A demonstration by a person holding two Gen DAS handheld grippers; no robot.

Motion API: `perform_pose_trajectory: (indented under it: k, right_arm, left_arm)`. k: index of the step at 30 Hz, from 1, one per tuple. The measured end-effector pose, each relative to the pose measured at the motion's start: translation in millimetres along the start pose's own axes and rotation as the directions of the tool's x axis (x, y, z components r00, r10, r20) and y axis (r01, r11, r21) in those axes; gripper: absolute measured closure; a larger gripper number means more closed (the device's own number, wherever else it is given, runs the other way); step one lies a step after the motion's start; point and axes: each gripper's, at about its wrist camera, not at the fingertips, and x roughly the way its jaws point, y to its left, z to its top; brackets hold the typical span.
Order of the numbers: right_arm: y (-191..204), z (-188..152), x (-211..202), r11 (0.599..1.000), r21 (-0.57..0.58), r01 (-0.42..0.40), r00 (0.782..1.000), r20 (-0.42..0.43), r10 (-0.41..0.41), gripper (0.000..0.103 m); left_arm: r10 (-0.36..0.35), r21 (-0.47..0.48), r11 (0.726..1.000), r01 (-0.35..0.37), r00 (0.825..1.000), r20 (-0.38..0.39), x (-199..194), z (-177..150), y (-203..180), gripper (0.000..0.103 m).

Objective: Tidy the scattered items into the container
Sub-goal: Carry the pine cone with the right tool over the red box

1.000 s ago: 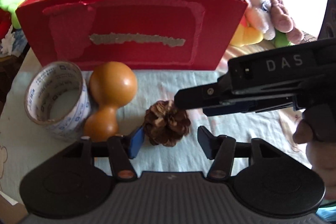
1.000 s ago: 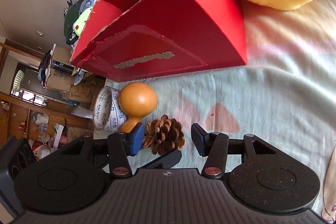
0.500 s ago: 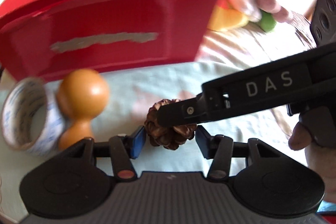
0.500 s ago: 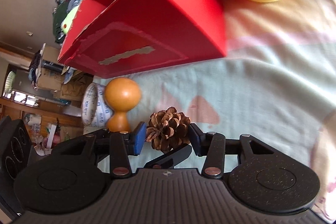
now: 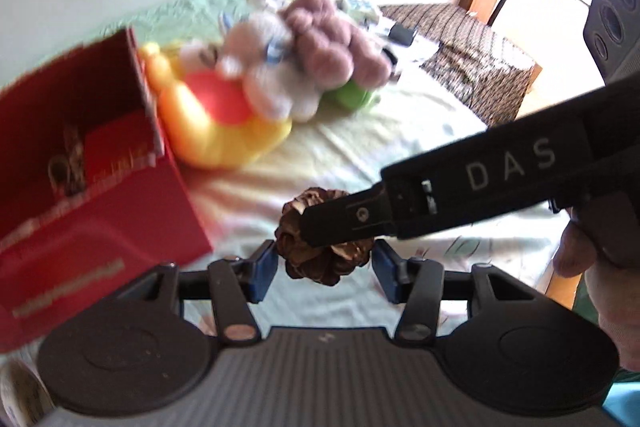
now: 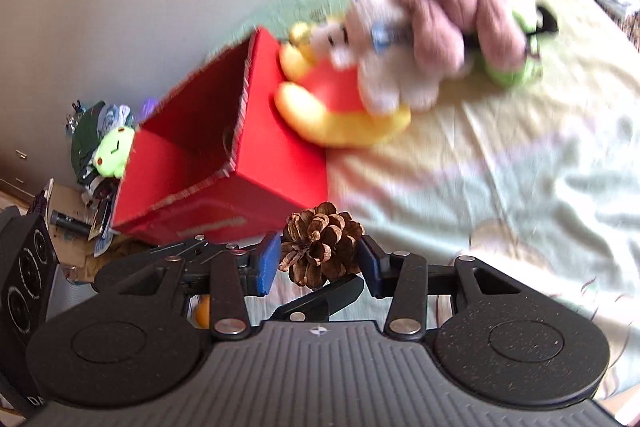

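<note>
I have the pine cone clamped in my right tool, its two blue pads pressing on either side; those jaws have just been closing on it. My left tool comes at the same pine cone from another side, and its blue pads touch or nearly touch the scales, so I read it as gripping too, its jaws having drawn in a little as well. In the left wrist view the right tool's black finger crosses over the cone from three o'clock. The cone is lifted clear of the pale bed sheet. The red box sits at ten o'clock of the cone, open top showing. Stuffed toys lie beyond the box at one o'clock, blurred.
</note>
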Motion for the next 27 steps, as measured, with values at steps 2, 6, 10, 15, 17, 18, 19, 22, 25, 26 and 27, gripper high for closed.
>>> perform_pose_trajectory:
  k: [2,6,10,15,17,18,19,22,25,26,27]
  right_arm:
    - [13,9,-6,1.0,-0.028,0.004,0.999,0.039,-0.003,0.057]
    - [48,30,-6,0.994,-0.113,-0.012,0.995,0.099,0.024,0.057]
    - [90,49,11,0.977,-0.206,-0.06,0.987,0.136,0.089,0.057]
    - [134,62,46,0.952,-0.287,-0.102,0.979,0.139,0.146,0.057]
    - [150,65,63,0.943,-0.312,-0.111,0.981,0.116,0.153,0.057]
    - [156,66,71,0.94,-0.322,-0.116,0.983,0.099,0.155,0.057]
    - [162,68,81,0.937,-0.328,-0.121,0.985,0.079,0.155,0.057]
    - [175,70,111,0.93,-0.345,-0.127,0.99,0.014,0.14,0.057]
    - [177,70,142,0.932,-0.337,-0.136,0.991,-0.063,0.122,0.057]
    - [177,70,151,0.933,-0.334,-0.138,0.989,-0.089,0.114,0.057]
    - [176,71,161,0.934,-0.332,-0.134,0.988,-0.113,0.102,0.058]
  left_arm:
    - [-0.004,0.009,1.0,0.004,0.999,0.036,-12,13,2,0.05]
    - [0.02,0.016,1.0,-0.022,0.994,0.108,-41,35,19,0.05]
    - [0.09,0.023,0.995,-0.095,0.982,0.166,-69,52,50,0.05]
    - [0.173,-0.033,0.985,-0.17,0.968,0.185,-95,60,106,0.05]
    - [0.204,-0.055,0.979,-0.197,0.963,0.177,-100,58,127,0.05]
    - [0.22,-0.064,0.975,-0.212,0.961,0.167,-100,56,137,0.05]
    - [0.235,-0.076,0.971,-0.226,0.96,0.153,-99,55,146,0.05]
    - [0.253,-0.12,0.963,-0.241,0.962,0.101,-91,48,174,0.05]
    - [0.257,-0.162,0.955,-0.249,0.966,0.03,-76,38,199,0.05]
    - [0.26,-0.169,0.952,-0.256,0.965,0.006,-68,35,206,0.05]
    - [0.262,-0.175,0.949,-0.261,0.965,-0.021,-60,32,212,0.05]
